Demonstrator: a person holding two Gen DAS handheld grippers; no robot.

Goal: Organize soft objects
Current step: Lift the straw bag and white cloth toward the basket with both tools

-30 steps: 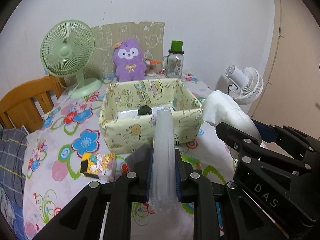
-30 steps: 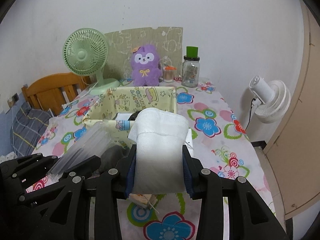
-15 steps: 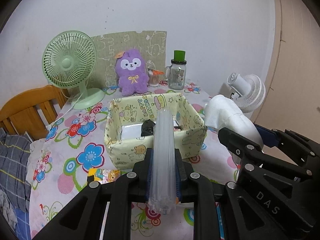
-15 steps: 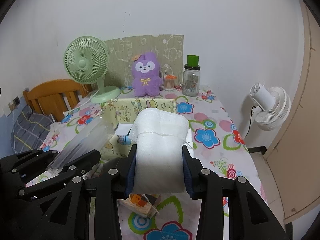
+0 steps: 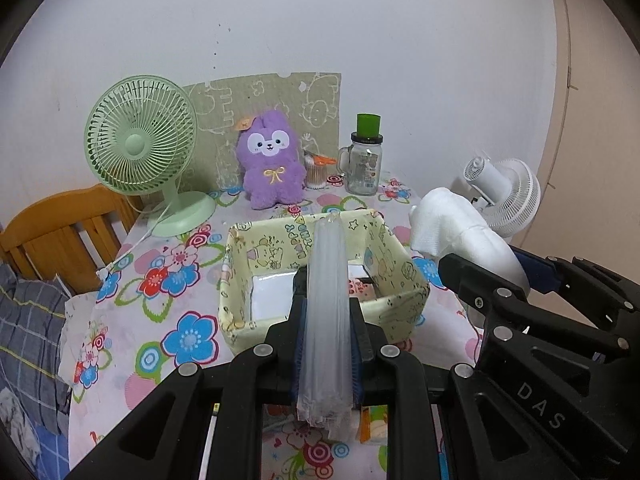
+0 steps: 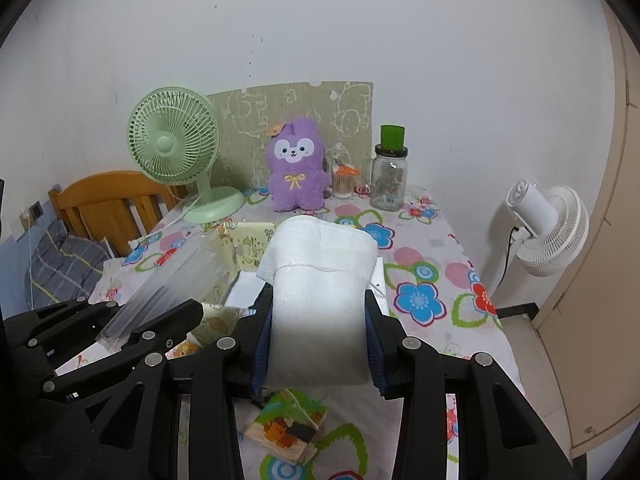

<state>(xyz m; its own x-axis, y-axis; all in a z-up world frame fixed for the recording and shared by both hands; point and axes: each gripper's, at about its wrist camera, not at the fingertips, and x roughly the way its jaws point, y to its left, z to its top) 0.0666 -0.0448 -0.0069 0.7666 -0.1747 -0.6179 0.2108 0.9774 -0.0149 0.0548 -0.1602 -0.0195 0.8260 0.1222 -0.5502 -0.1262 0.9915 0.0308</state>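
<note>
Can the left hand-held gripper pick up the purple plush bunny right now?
Probably not: the left hand-held gripper is shut on a clear plastic packet, and the yellow fabric box stands before the purple plush bunny.

Your left gripper (image 5: 326, 344), matt black plastic with bright metal screw heads, pinches a long, clear, glossy plastic sleeve (image 5: 325, 300). Your right gripper (image 6: 318, 344), of the same matt plastic with blue rubbery pads, squeezes a white, fibrous, quilted-looking soft pad (image 6: 320, 292). Below, you see a thin floral cloth covering the table (image 6: 432, 280), smooth and matt. The pale yellow printed fabric box (image 5: 396, 280) looks soft and dull. Far off, the purple bunny toy (image 5: 270, 166) is fuzzy plush, the mint-green desk fan (image 5: 142, 152) is satin plastic, and the clear glass jar with a green lid (image 5: 366, 164) shines. At far left, the orange-brown wooden chair back (image 5: 52, 232) looks varnished.
</note>
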